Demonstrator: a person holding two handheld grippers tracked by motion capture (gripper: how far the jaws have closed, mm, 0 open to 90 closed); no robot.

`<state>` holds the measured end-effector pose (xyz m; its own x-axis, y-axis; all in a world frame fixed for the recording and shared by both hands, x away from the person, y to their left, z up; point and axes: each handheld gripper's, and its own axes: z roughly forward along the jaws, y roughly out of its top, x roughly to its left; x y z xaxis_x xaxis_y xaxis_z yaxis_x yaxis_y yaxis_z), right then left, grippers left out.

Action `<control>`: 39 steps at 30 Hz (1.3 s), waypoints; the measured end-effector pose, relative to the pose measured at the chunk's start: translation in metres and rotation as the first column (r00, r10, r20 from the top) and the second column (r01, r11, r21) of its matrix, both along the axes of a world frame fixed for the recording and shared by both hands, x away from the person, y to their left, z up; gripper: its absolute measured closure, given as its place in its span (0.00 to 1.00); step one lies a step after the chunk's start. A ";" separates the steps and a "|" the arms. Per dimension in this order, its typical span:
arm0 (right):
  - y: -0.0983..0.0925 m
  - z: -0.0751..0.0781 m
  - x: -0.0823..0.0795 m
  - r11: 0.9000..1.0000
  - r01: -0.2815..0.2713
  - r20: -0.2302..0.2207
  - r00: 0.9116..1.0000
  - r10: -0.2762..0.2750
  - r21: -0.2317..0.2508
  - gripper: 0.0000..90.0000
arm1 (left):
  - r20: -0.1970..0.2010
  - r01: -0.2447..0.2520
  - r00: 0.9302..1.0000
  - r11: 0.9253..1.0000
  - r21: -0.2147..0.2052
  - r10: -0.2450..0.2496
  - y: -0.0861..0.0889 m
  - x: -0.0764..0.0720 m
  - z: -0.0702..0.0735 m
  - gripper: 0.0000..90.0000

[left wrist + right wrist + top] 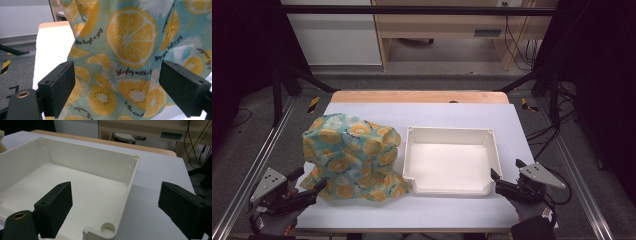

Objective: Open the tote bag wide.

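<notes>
A crumpled teal cloth (352, 157) printed with orange citrus slices lies heaped on the left half of the table. A shallow, empty white tray (449, 131) stands just right of it, and the cloth's edge touches its near left corner. My left gripper (309, 181) is open at the cloth's near left edge. In the left gripper view the cloth (130, 45) hangs close in front of the left gripper (117, 72), untouched by its spread jaws. My right gripper (507, 169) is open beside the tray's near right corner. In the right gripper view the tray's corner (130, 182) lies between the right gripper (115, 195) jaws, apart from both.
A white sheet (422, 112) covers the table, with a wooden edge (419, 96) showing at the back. Metal frame rails (259, 160) run along both sides. Cabinets and hanging cables (517, 40) stand beyond the table.
</notes>
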<state>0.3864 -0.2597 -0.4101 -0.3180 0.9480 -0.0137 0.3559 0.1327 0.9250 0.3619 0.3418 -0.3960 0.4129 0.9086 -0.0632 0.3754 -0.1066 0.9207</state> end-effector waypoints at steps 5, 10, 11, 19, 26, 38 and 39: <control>0.001 0.006 -0.002 1.000 -0.015 0.008 1.000 0.015 0.023 0.08 | 0.006 0.003 1.000 1.000 -0.008 -0.003 0.000 -0.002 0.003 0.15; 0.007 0.011 -0.003 0.998 -0.058 0.006 0.998 0.058 0.027 0.06 | 0.017 0.008 1.000 1.000 -0.016 -0.008 0.002 -0.004 0.007 0.15; 0.009 0.011 -0.003 0.998 -0.065 0.001 0.998 0.065 0.028 0.05 | 0.020 0.010 1.000 1.000 -0.021 -0.010 0.002 -0.005 0.008 0.15; 0.023 0.017 -0.005 0.993 -0.117 0.009 0.993 0.117 0.029 0.10 | 0.029 0.012 1.000 1.000 -0.019 -0.011 0.001 -0.006 0.013 0.15; 0.032 0.021 -0.004 0.989 -0.142 0.013 0.990 0.142 0.050 0.21 | 0.031 0.016 0.999 1.000 -0.013 -0.016 0.001 -0.006 0.019 0.15; 0.053 0.027 -0.004 0.984 -0.174 0.017 0.985 0.173 0.043 0.30 | 0.046 0.017 0.999 1.000 0.008 -0.018 -0.001 -0.002 0.030 0.15; 0.054 0.028 -0.004 0.983 -0.176 0.020 0.984 0.175 0.046 0.30 | 0.051 0.018 0.999 1.000 0.006 -0.018 -0.001 -0.002 0.031 0.15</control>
